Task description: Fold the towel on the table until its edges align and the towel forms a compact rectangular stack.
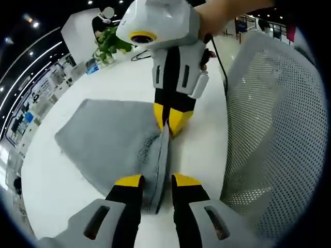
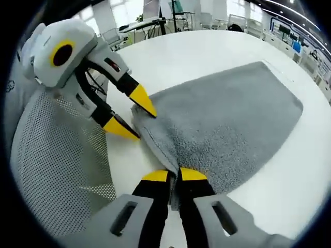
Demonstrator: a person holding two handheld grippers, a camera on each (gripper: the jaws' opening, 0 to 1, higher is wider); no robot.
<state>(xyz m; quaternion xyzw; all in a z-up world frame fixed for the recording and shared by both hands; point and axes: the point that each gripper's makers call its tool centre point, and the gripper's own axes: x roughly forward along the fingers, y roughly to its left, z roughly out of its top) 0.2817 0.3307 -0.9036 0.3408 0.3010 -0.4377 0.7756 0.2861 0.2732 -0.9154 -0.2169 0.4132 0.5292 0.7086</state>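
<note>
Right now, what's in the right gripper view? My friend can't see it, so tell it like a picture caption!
The right gripper pinches the near edge of a grey towel lying on a white table. The left gripper reaches in with its yellow tips open around the towel's corner, beside a white mesh chair.

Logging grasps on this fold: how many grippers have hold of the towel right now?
2. The right gripper is shut on the grey towel along its raised edge near the mesh chair. The left gripper straddles the same edge further along, jaws apart.
</note>
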